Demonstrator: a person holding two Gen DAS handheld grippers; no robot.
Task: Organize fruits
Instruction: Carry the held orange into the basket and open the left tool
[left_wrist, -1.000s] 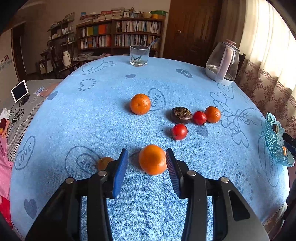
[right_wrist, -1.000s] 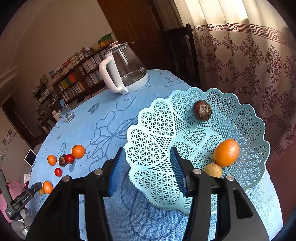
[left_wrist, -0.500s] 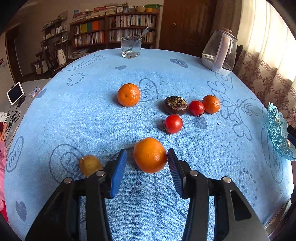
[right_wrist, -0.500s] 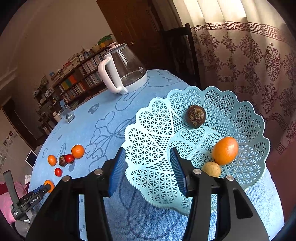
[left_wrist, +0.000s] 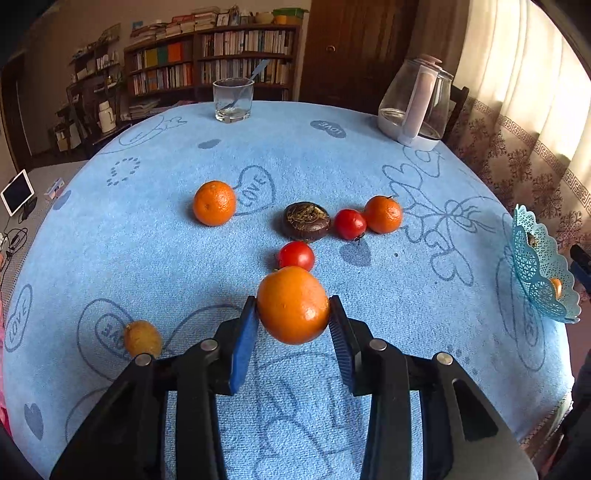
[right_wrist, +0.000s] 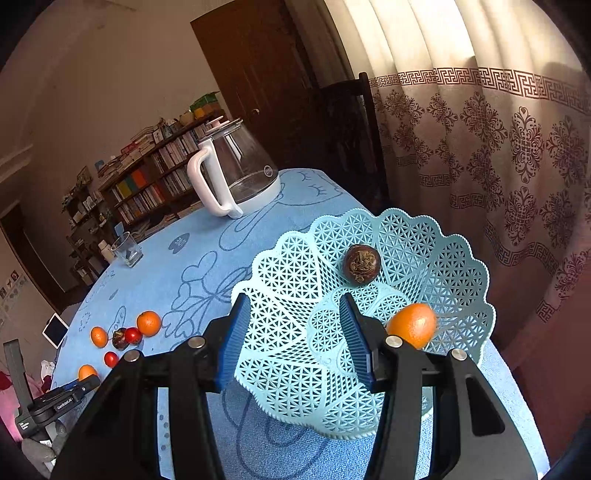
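Orange (left_wrist: 292, 305) clamped in left gripper (left_wrist: 293, 345)

A lived-in home, by the look of it a sitting or dining room. Crowded bookshelves (left_wrist: 210, 70) line the far wall beside a dark wooden door (left_wrist: 351, 48), and patterned curtains (right_wrist: 498, 147) hang at a sunlit window. The desk (left_wrist: 147, 258) wears a blue towel-like cloth printed with hearts, with a glass kettle (left_wrist: 415, 107) and a drinking glass (left_wrist: 233, 99) on it.

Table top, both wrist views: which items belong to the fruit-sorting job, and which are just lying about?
Part of the job:
- large orange clamped in the left gripper
- lattice basket, rim clamped in the right gripper
- two loose oranges
- two tomatoes
- dark brown fruit
- small yellow fruit

Lying about:
- glass kettle
- drinking glass
- tablet
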